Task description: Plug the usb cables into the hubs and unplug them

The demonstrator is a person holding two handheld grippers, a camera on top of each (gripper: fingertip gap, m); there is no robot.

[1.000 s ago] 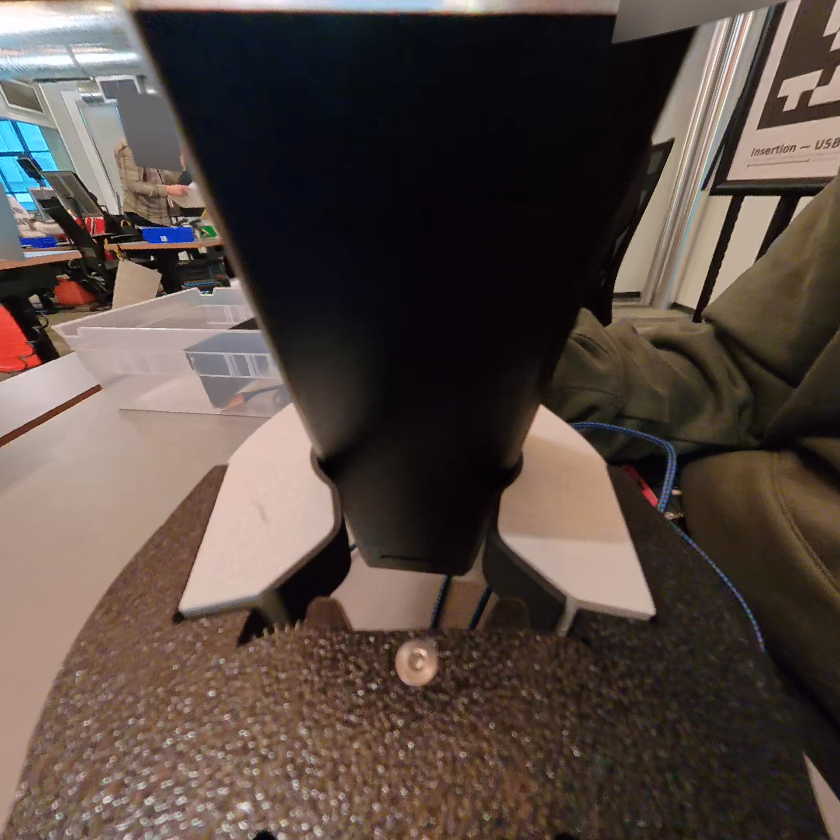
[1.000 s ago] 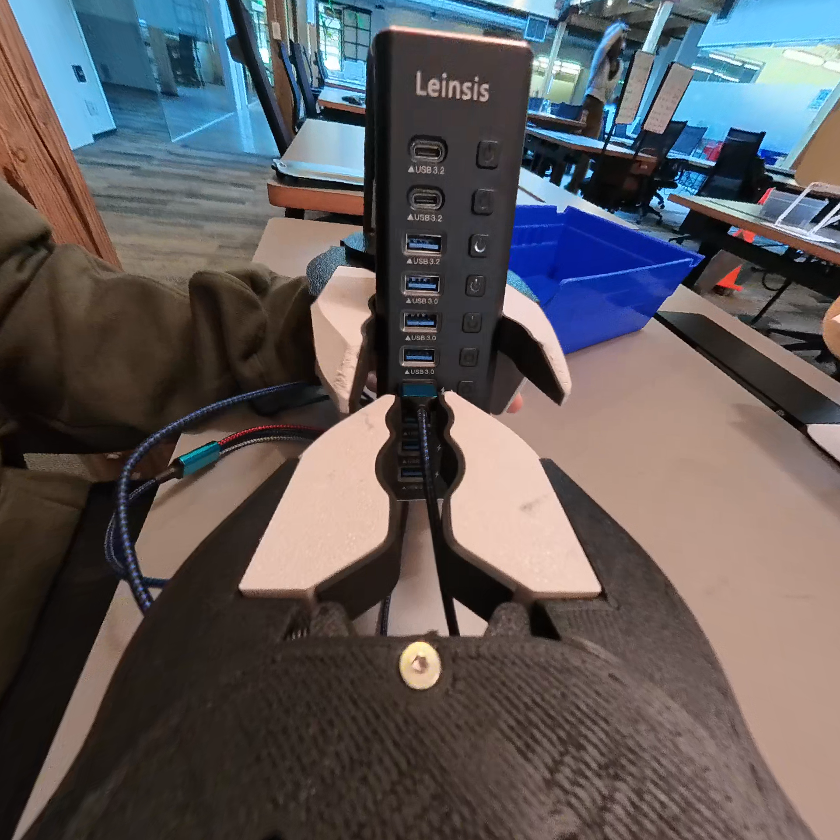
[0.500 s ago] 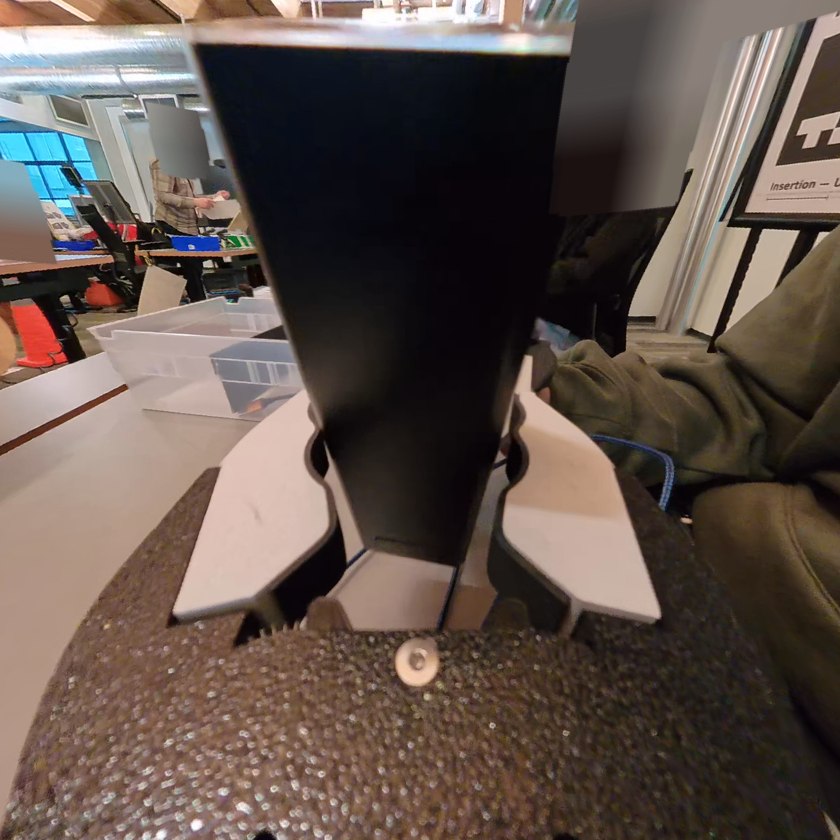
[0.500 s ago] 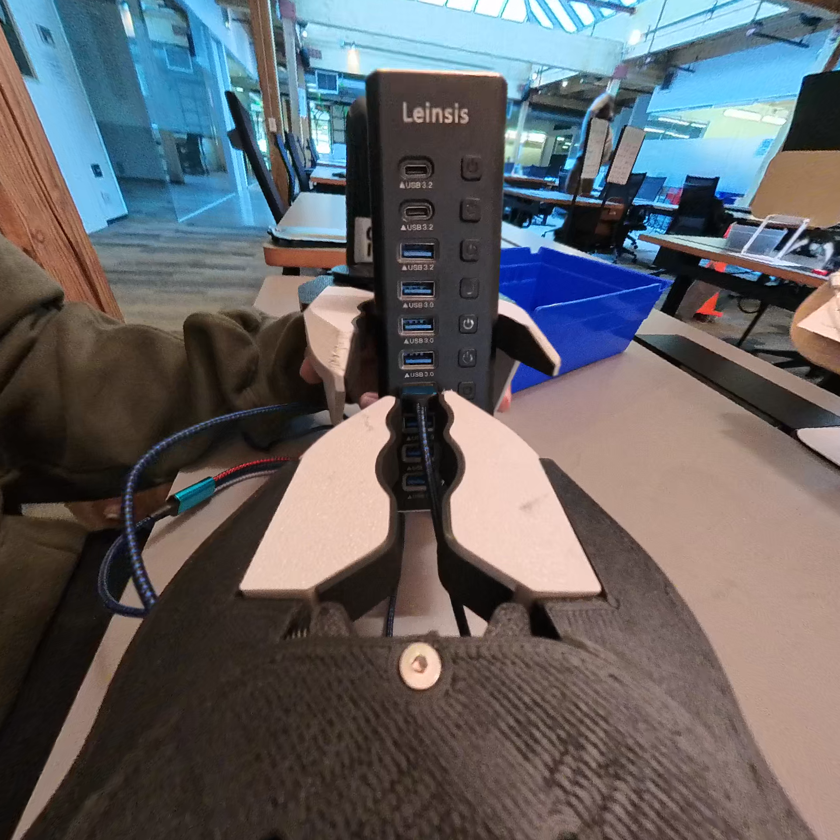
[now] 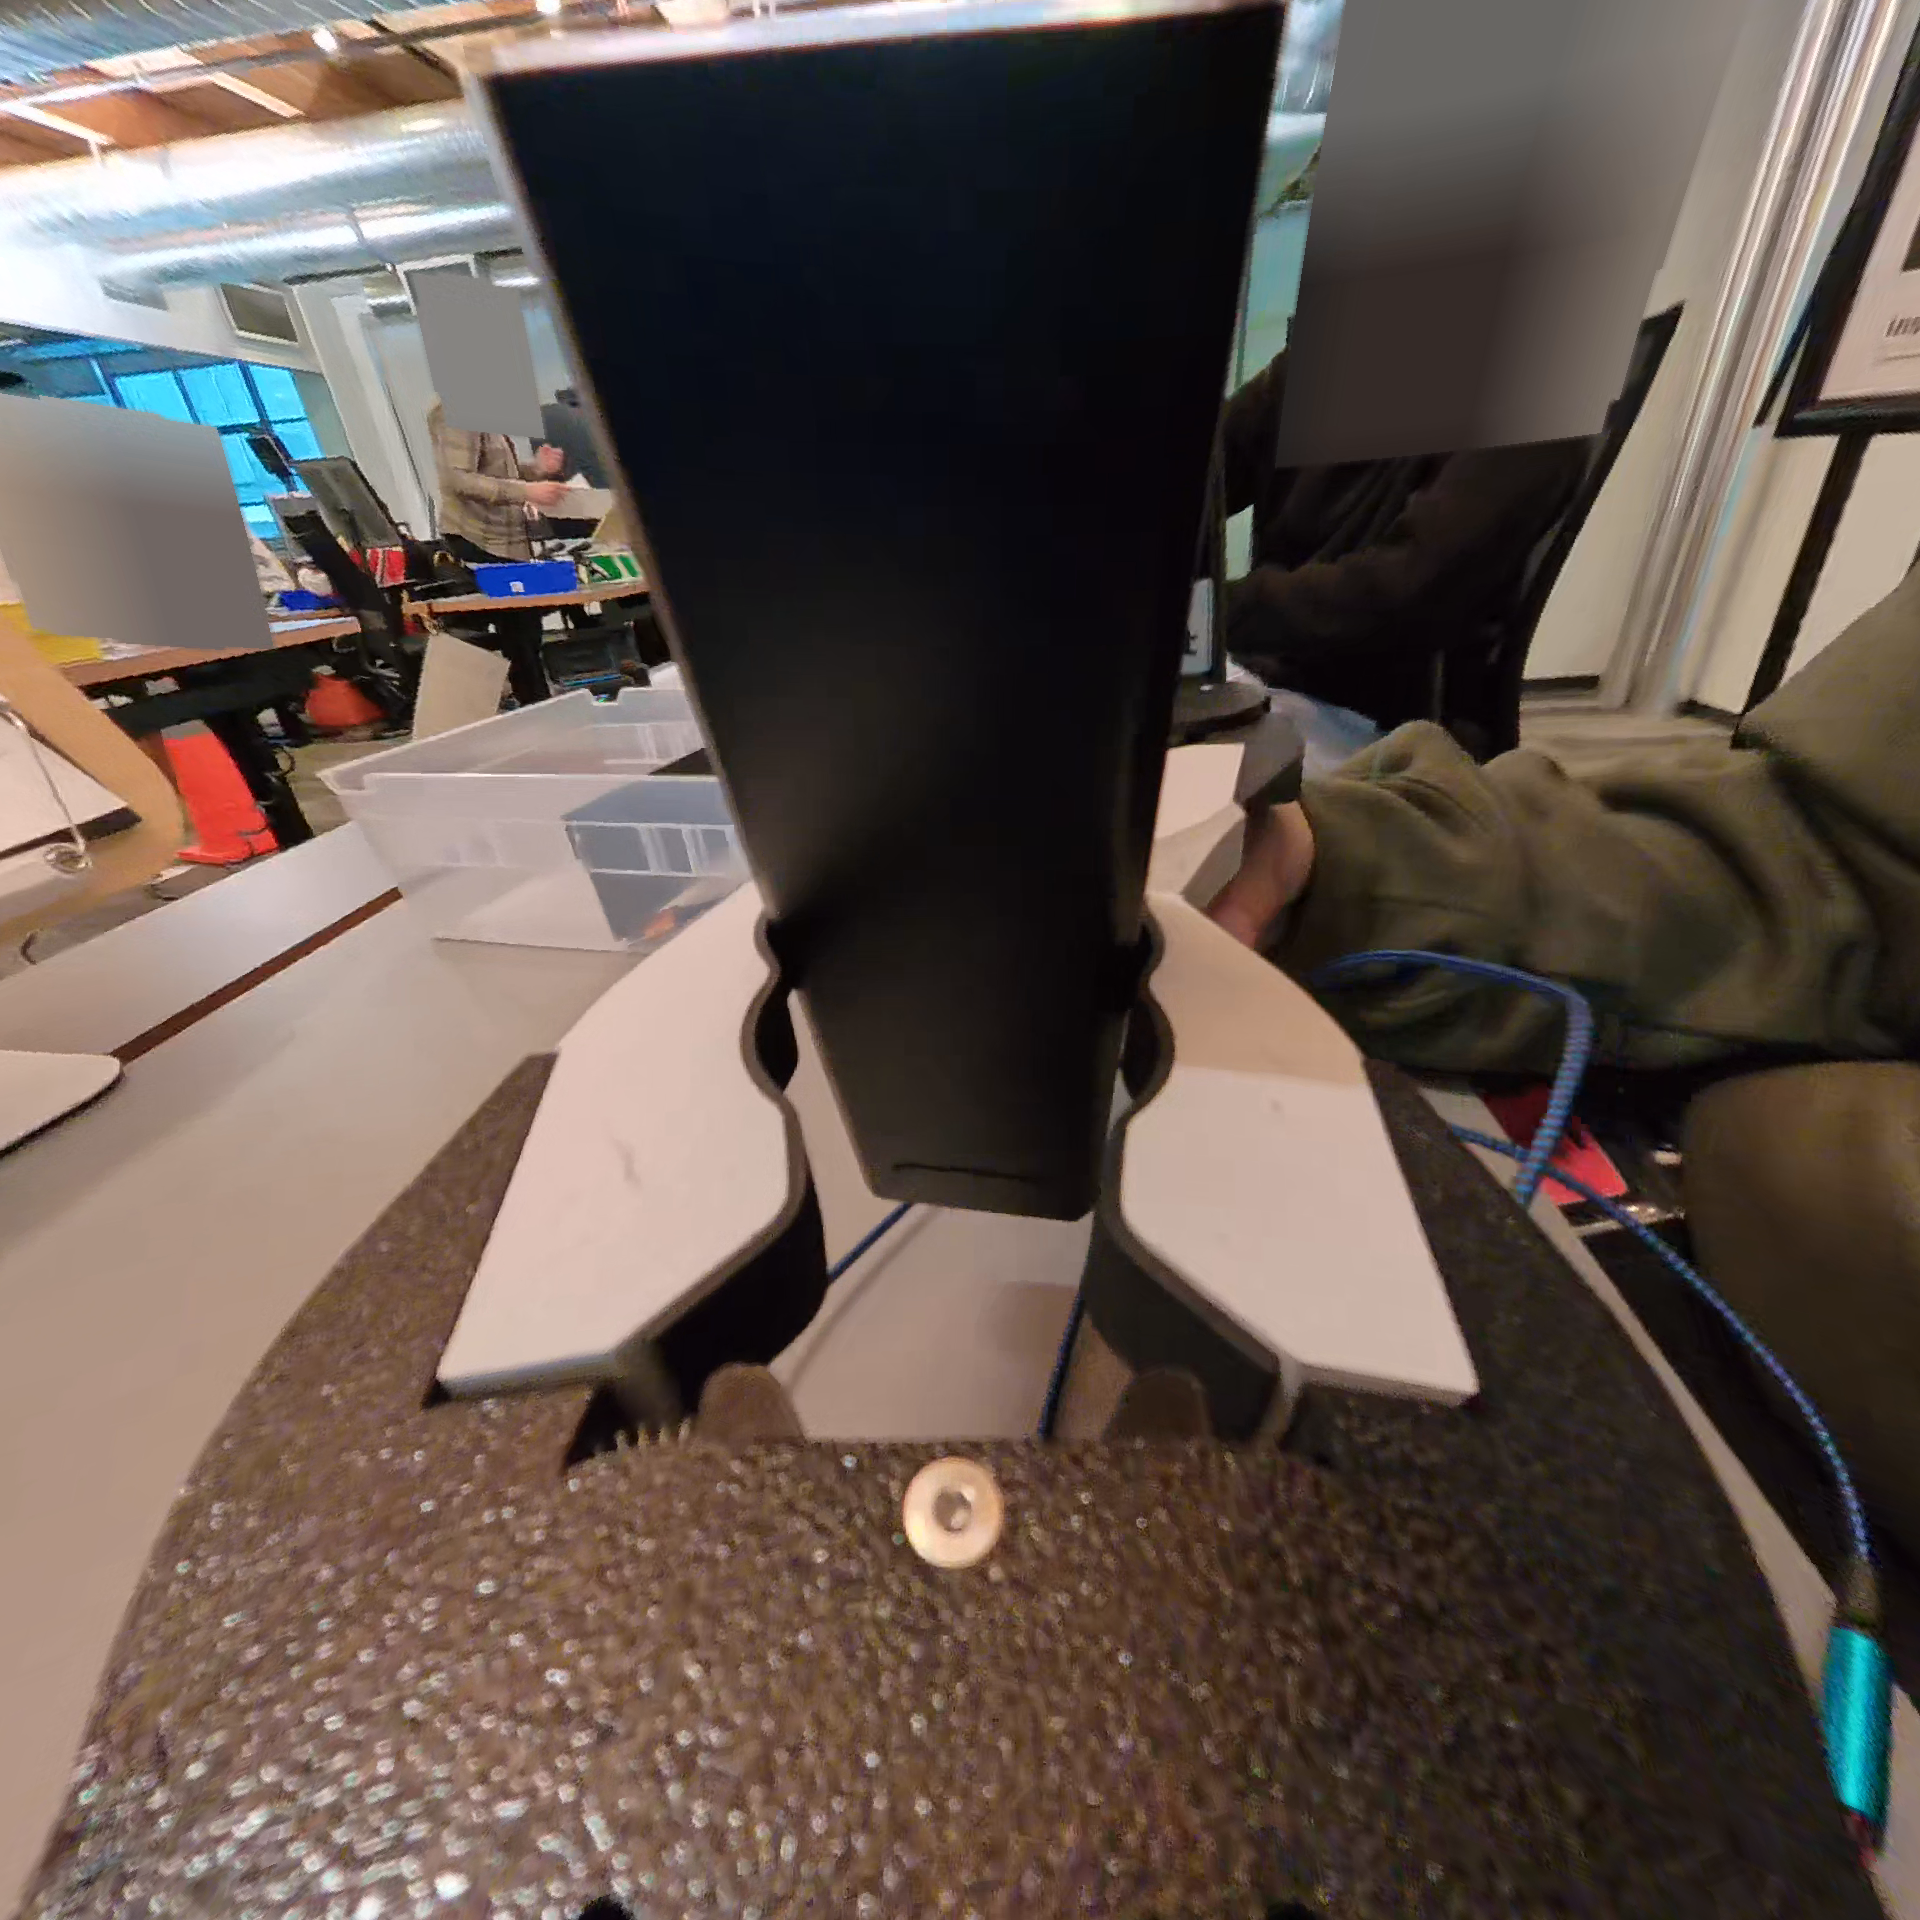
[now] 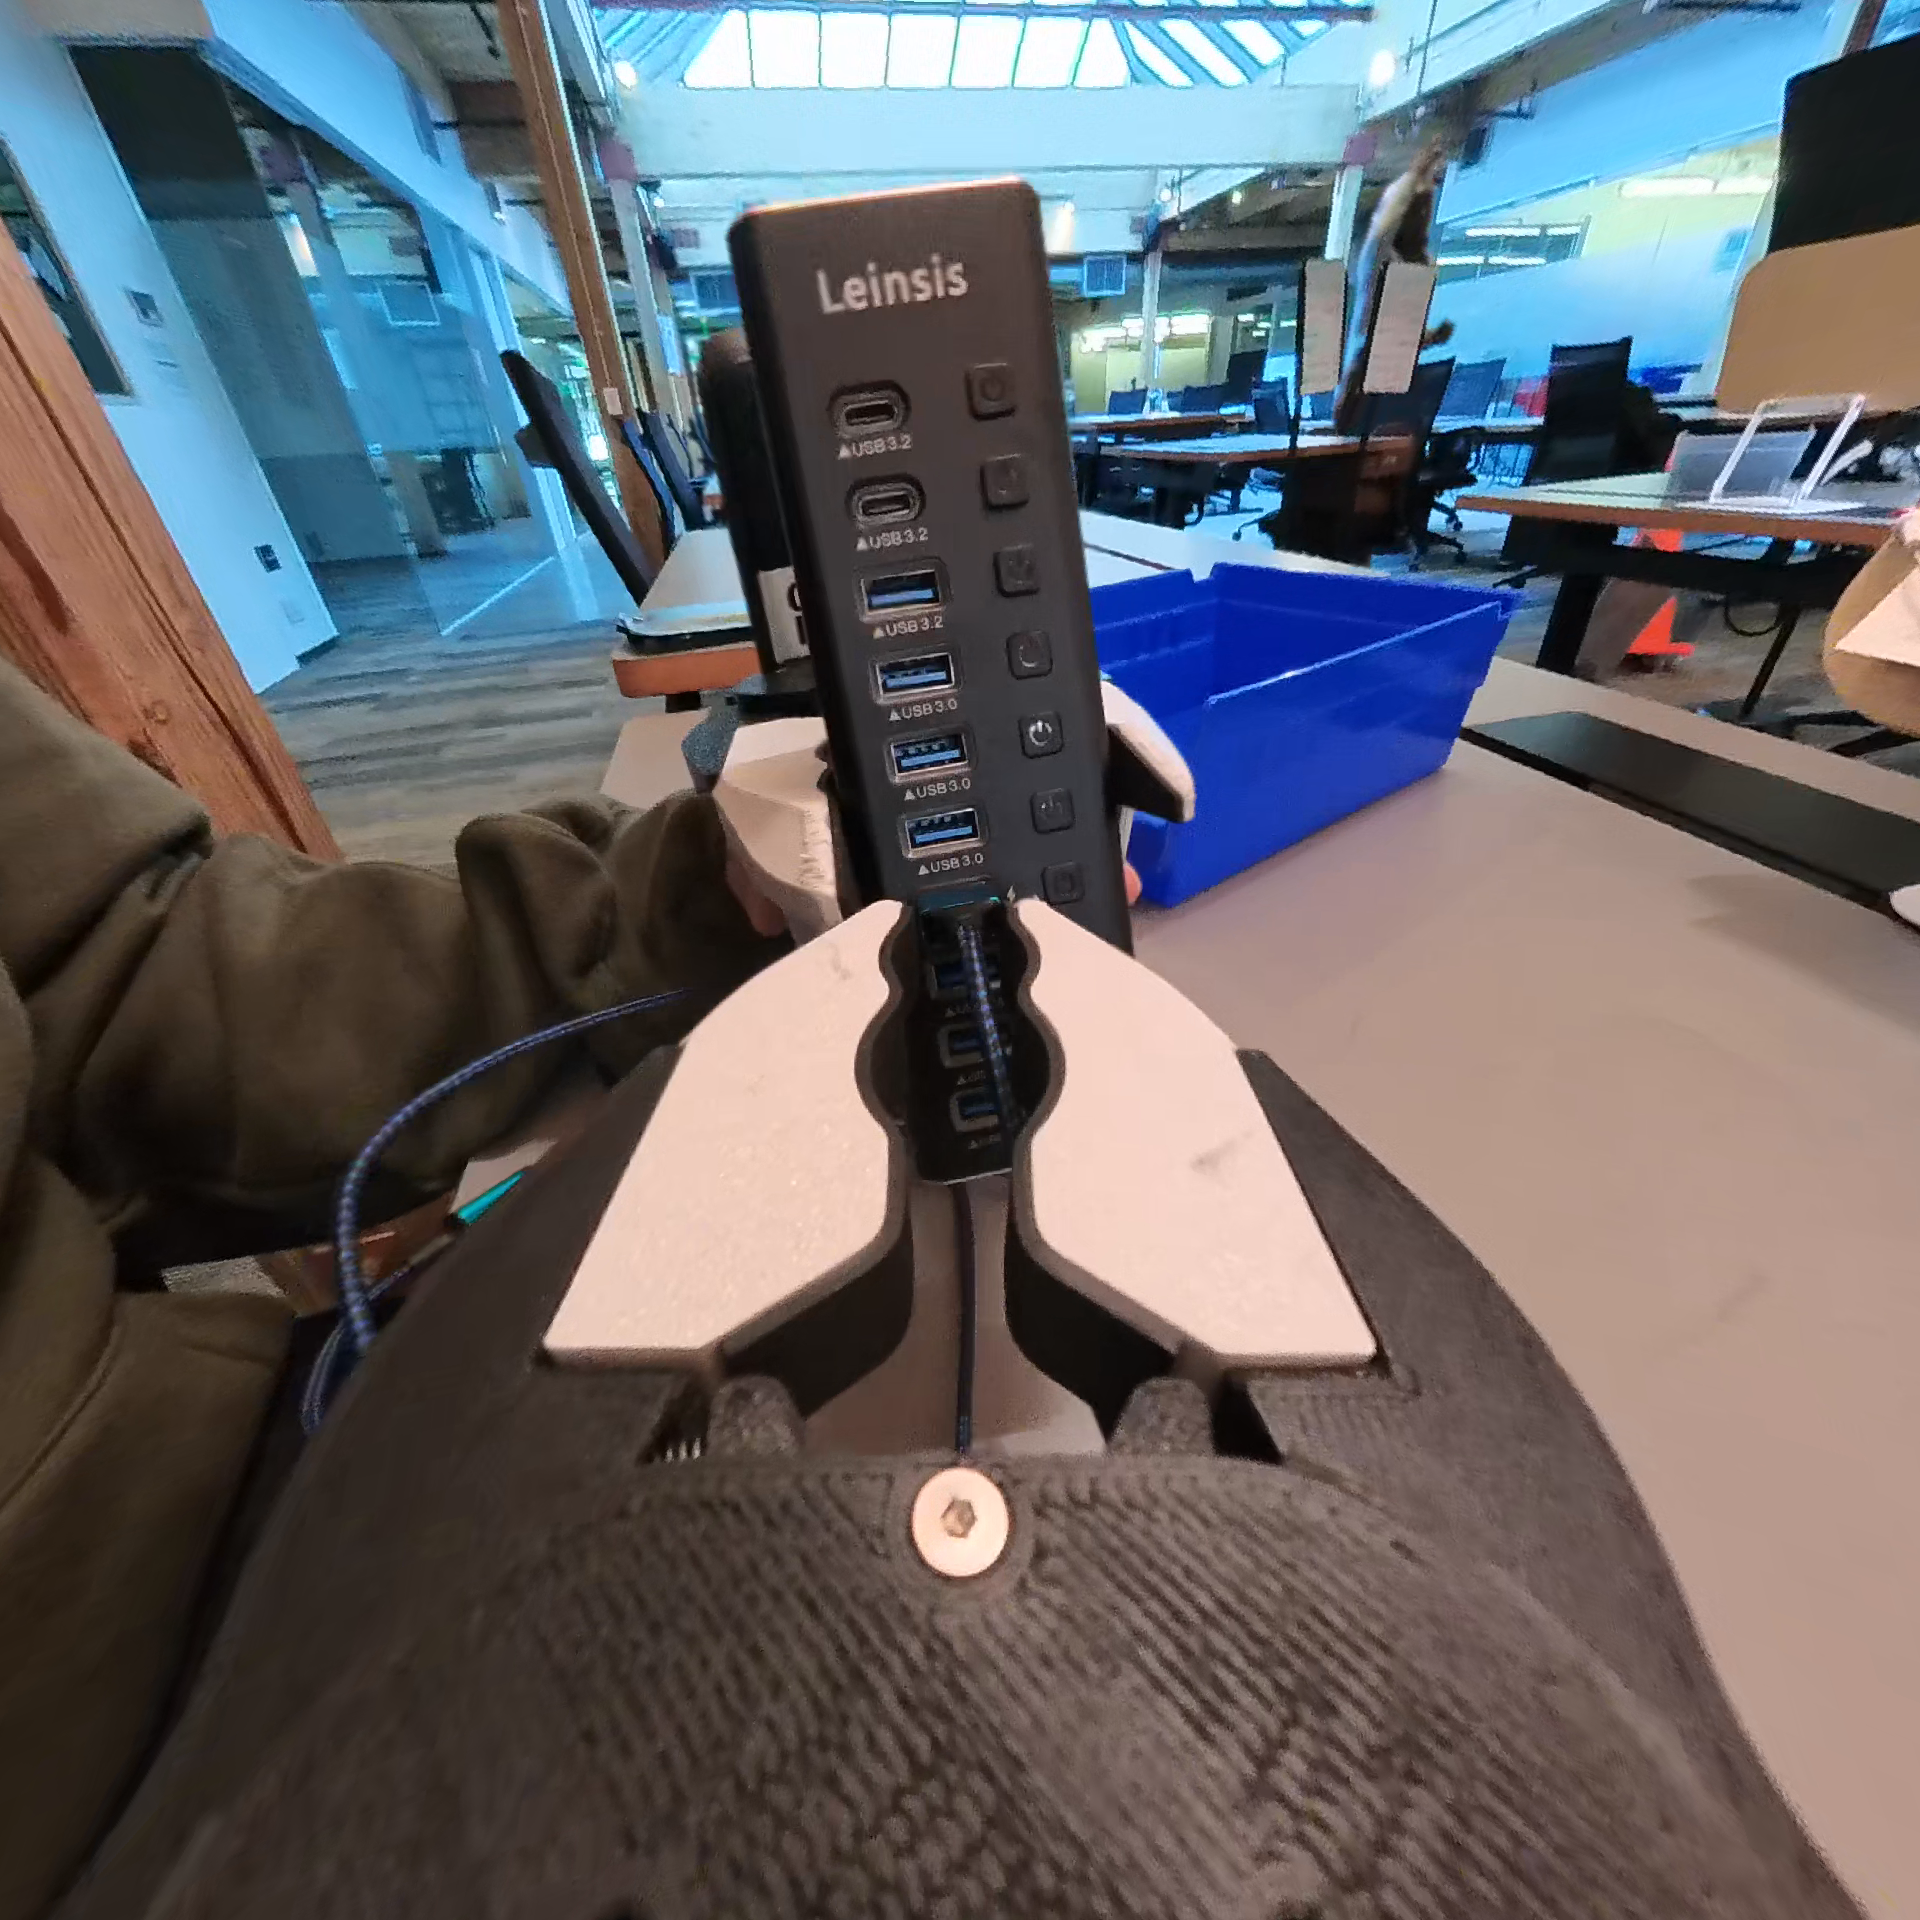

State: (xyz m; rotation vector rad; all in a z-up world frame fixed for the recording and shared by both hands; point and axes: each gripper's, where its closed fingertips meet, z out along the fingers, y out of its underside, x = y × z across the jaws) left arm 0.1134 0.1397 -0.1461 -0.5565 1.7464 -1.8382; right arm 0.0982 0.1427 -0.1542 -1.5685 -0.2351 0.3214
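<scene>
A black multi-port USB hub (image 6: 935, 520) stands upright, leaning slightly left. My left gripper (image 5: 956, 935) is shut on its lower sides from behind, so the left wrist view shows only the hub's plain back (image 5: 904, 571). It also shows behind the hub in the right wrist view (image 6: 966, 800). My right gripper (image 6: 958, 914) is shut on a teal USB plug (image 6: 956, 902) of a blue braided cable (image 6: 977, 997). The plug sits at a port in the hub's lower half; how deep is hidden. A second cable with a teal connector (image 5: 1855, 1704) lies loose.
A person's olive sleeve (image 5: 1558, 883) lies on the grey table (image 6: 1507, 1039) beside the hub. A blue bin (image 6: 1299, 707) stands behind the hub and a clear plastic bin (image 5: 499, 821) on the other side. Desks and chairs fill the background. Only a small space, under 4 cm, lies between the two pairs of fingers.
Both grippers and the hub have tipped upward together, and the hub now leans a little left in the right wrist view. The plug stays at the same port between my right fingers.
</scene>
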